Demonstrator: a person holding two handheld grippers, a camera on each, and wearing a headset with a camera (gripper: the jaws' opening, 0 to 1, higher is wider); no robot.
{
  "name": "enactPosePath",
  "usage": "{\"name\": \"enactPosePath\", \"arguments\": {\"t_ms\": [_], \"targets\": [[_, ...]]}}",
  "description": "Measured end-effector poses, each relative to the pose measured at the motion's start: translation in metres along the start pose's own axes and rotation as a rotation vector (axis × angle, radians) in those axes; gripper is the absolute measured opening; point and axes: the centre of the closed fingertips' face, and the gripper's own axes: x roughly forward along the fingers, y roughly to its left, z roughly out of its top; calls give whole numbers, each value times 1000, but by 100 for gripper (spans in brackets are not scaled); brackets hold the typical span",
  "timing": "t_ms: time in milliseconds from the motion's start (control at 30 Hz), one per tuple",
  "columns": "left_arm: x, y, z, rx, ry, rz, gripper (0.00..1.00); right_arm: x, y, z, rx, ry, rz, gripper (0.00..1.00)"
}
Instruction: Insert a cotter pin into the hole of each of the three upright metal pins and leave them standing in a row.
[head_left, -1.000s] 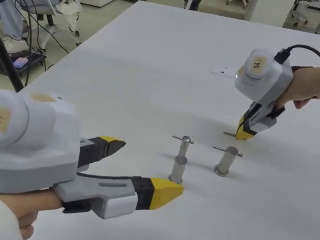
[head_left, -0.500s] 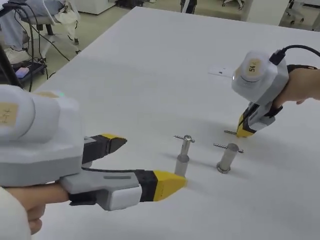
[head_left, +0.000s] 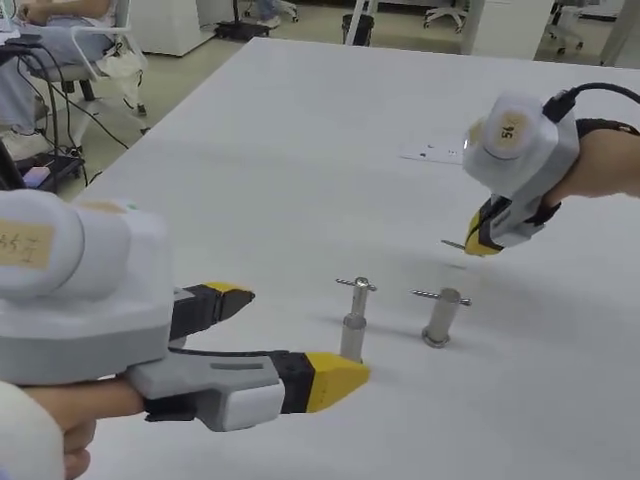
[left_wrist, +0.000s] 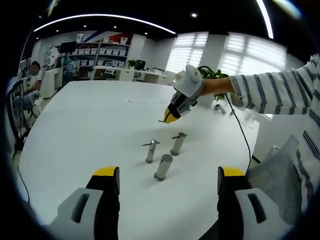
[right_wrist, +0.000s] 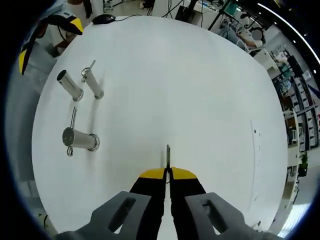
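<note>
My right tool (right_wrist: 168, 172) is clamped on a cotter pin (right_wrist: 168, 156) that points ahead, beyond the bare metal pin (left_wrist: 162, 167). My left tool (head_left: 305, 333), jaws apart, is nearer that pin, though I can't make out its hole.

The left tongs (head_left: 305, 335) are held level and low, jaws spread wide, with the left hand (head_left: 60, 425) behind them. The right tongs (head_left: 472, 246) tilt tip-down and away from the body, jaws pinched on a cotter pin (right_wrist: 167, 156), the right hand (head_left: 600, 165) wrapped around the grip.
</note>
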Motion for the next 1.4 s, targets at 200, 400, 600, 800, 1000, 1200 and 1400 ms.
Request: {"name": "enactPosePath", "arguments": {"t_ms": [200,400,600,800,1000,1200,1400], "targets": [[-1,1,2,5,-1,-2,79,-19,-1,9,-11,-62,-45,2],[-1,2,3,15,6,-4,79,-39,8,16,-25,-120,-81,2],[1,1,5,19,9,-11,78,-56,23,17,-38,-164,-100,2],[6,-1,10,24,10,-27,77,-71,37,18,-32,-203,-119,3],[13,-5,17,32,6,-45,77,-85,51,17,-28,-231,-134,3],[19,-12,24,31,-3,-74,75,-97,67,15,-21,-253,-138,3],[25,-20,28,32,-2,-102,74,-106,84,16,-16,-269,-135,3]]}}
